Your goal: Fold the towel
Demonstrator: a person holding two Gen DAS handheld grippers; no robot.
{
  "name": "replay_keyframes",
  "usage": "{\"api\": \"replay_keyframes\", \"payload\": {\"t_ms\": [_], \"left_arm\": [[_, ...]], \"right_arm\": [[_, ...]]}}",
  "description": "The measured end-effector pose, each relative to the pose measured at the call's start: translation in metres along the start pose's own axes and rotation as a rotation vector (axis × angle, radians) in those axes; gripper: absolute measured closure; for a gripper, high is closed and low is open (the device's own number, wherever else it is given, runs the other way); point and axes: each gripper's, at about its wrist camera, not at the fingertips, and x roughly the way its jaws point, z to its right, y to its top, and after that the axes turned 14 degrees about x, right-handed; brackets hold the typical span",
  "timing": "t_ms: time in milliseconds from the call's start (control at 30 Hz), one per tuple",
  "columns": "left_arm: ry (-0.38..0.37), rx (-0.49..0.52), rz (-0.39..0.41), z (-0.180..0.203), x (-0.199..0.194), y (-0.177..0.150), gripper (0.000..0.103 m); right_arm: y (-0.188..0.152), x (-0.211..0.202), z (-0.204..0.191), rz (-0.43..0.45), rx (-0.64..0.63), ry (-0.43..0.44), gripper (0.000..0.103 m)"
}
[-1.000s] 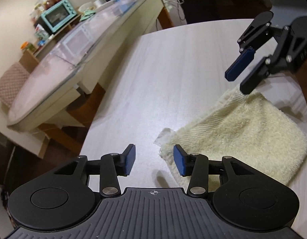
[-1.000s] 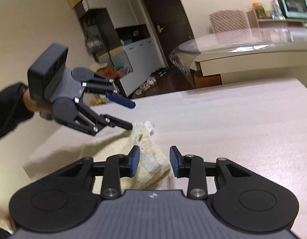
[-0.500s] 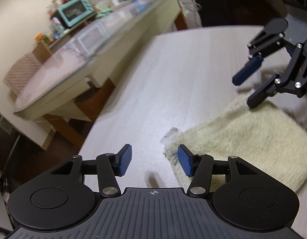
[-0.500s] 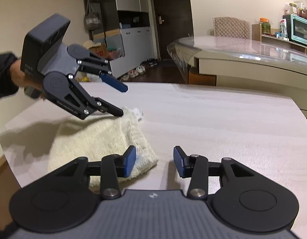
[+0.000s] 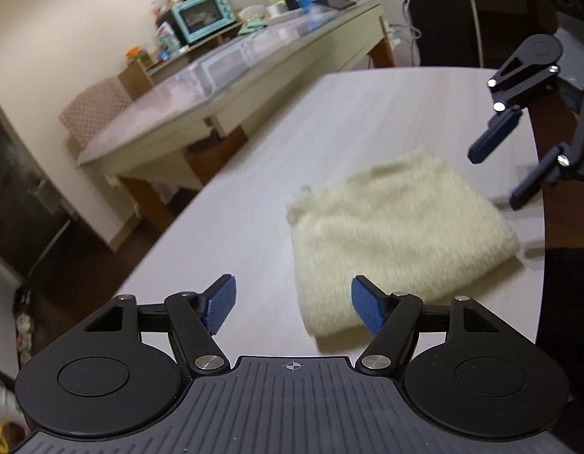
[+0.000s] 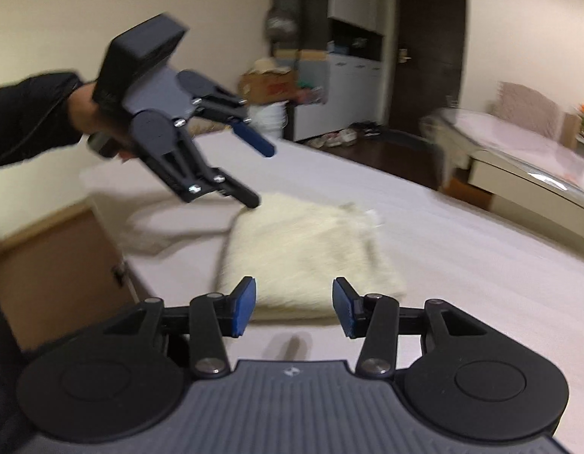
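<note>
Towel point(image 5: 397, 234) lies folded near the table point(image 5: 329, 121) edge, ungripped.

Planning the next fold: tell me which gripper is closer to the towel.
Left, probably. The left gripper, jaws opening and empty, has its lower fingertip at a corner of the towel. The right gripper hangs off the towel's side edge, open and empty.

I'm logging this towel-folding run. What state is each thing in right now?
towel: folded into a compact pad, flat on the table, held by neither claw
left claw: jaws opening, nothing between them, off the towel
right claw: open, empty, just short of the towel's near edge
</note>
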Motion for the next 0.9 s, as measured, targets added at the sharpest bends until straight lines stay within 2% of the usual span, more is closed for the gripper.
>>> {"api": "replay_keyframes", "payload": {"t_ms": [100, 200, 300, 500, 567, 700, 900], "left_arm": [[0.014, -0.012, -0.003, 0.001, 0.002, -0.006, 0.027], [0.028, -0.008, -0.005, -0.002, 0.003, -0.010, 0.026], [0.039, -0.001, -0.008, -0.007, 0.006, -0.013, 0.026], [0.047, 0.015, -0.017, -0.025, 0.018, -0.019, 0.023], [0.052, 0.025, -0.023, -0.031, 0.022, -0.020, 0.023], [0.056, 0.045, -0.027, -0.039, 0.029, -0.021, 0.023], [0.061, 0.049, -0.033, -0.052, 0.040, -0.023, 0.023]], "right_arm": [[-0.001, 0.008, -0.008, -0.010, 0.006, 0.010, 0.061], [-0.004, 0.018, -0.017, -0.040, 0.029, -0.003, 0.059], [-0.005, 0.021, -0.024, -0.031, 0.064, -0.014, 0.058], [-0.003, 0.032, -0.049, -0.013, 0.144, -0.059, 0.050], [-0.002, 0.037, -0.058, -0.008, 0.174, -0.063, 0.050], [0.000, 0.047, -0.073, -0.002, 0.200, -0.065, 0.043], [0.005, 0.057, -0.087, -0.005, 0.211, -0.047, 0.042]]}}
